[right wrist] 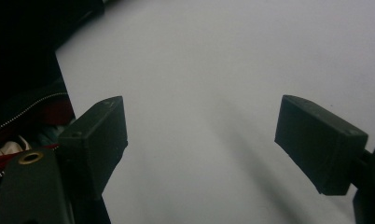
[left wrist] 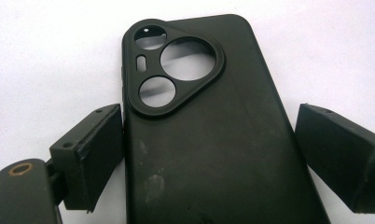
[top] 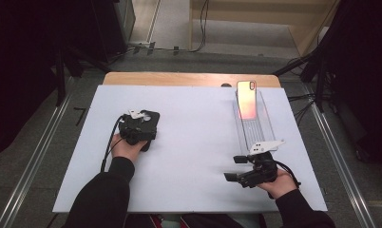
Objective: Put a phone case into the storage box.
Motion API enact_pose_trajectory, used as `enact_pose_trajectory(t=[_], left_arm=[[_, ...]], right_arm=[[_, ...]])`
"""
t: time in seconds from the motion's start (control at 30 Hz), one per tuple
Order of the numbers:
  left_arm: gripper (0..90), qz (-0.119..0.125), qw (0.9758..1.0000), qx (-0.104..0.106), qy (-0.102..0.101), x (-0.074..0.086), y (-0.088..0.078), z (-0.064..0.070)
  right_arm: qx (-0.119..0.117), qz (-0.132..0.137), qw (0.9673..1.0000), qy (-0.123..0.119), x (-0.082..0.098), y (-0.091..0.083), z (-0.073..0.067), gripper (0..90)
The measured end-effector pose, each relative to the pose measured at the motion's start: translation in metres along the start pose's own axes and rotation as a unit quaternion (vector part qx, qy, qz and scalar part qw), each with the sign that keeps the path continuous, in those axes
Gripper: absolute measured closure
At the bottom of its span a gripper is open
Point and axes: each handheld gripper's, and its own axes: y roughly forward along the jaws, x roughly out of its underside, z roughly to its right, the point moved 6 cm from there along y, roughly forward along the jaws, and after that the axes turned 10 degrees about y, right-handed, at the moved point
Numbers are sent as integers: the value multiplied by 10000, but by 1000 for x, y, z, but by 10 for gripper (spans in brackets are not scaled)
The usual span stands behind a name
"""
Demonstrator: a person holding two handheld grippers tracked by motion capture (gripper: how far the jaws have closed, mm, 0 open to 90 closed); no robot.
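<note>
My left gripper (left wrist: pixel 209 154) straddles the matte black rubbery phone case (left wrist: pixel 213 140), jaws unclenched, right-side gap; my right gripper (right wrist: pixel 199 144) gapes over bare white sheet (right wrist: pixel 213 56).

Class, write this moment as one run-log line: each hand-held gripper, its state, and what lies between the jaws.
left hand-held gripper: open, straddling black phone case, right pad clear of it | right hand-held gripper: open, nothing between jaws | white sheet

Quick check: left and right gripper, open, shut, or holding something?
Left gripper: open, jaws astride the black phone case, with a gap showing on one side.
Right gripper: open, nothing between the jaws.
</note>
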Motion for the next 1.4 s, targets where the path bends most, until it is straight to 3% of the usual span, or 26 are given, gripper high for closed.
enact_pose_trajectory(t=[0.2,0.4,0.5,0.77,1.03,1.23,1.4], left_arm=[[117,-29,10000,-8,-35,-1,-1,-1],[134,-36,9997,39,-245,-2,-4,-4],[139,95,9988,166,-440,-8,-10,-6],[142,460,9965,395,-567,-26,-31,-6],[142,601,9948,671,-476,-34,-47,7],[142,738,9933,803,-372,-38,-59,21],[142,834,9922,859,-349,-39,-68,32]], right_arm=[[-4,0,10000,-17,0,0,0,151],[0,0,10000,-25,0,0,0,151],[5,2,10000,-23,0,0,0,151],[10,16,10000,-29,0,0,0,151],[50,19,9999,-104,-3,1,-5,150],[72,111,9999,1,-7,-1,-7,150],[150,209,9993,267,-13,-3,-8,150]])
